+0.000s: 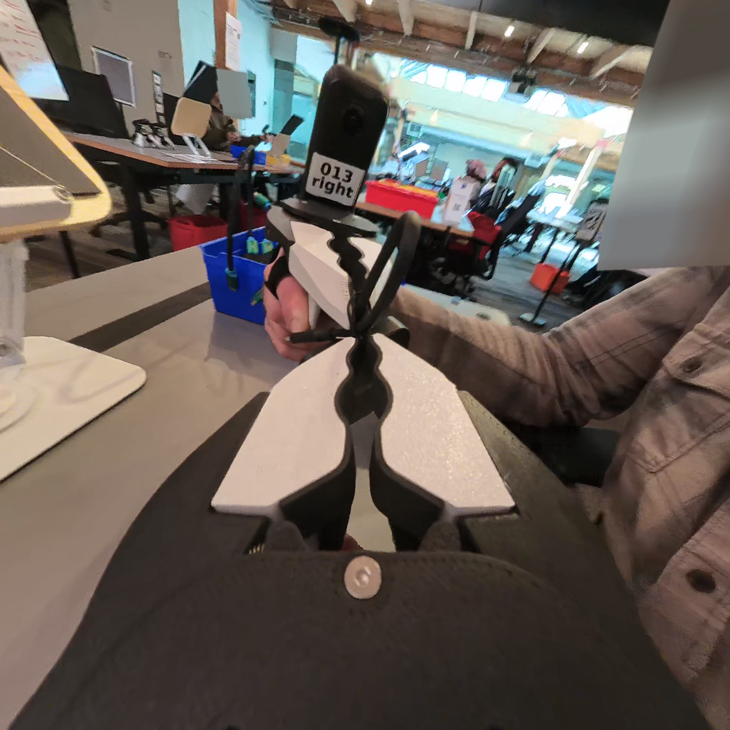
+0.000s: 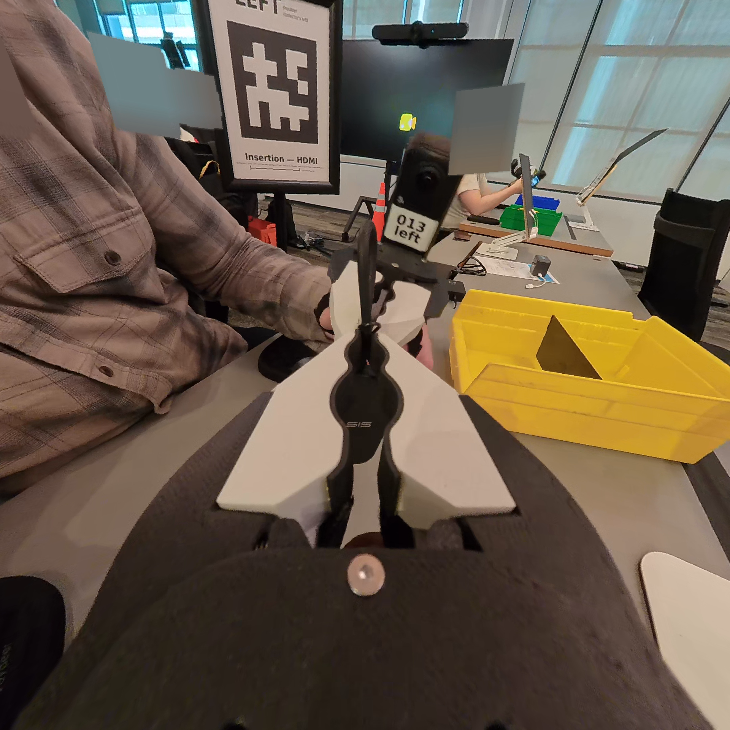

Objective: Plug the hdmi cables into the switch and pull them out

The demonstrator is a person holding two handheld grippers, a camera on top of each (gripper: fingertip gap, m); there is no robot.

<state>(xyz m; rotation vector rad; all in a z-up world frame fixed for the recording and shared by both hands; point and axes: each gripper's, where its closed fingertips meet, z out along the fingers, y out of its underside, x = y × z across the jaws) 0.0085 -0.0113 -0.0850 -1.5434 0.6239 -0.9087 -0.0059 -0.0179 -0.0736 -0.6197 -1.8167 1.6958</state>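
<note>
both claws are clamped on black hdmi gear above the grey table [image 1: 118, 434]: my left gripper [image 1: 361, 351] pinches a looped hdmi cable [image 1: 389, 256] at its tie, and my right gripper [image 2: 365, 347] grips a black plug body [image 2: 365, 411] (whether it is the switch i cannot tell). they face each other, tips near. a yellow bin [image 2: 592, 414] sits just beside the right gripper, a blue bin [image 1: 233, 284] behind it.
</note>
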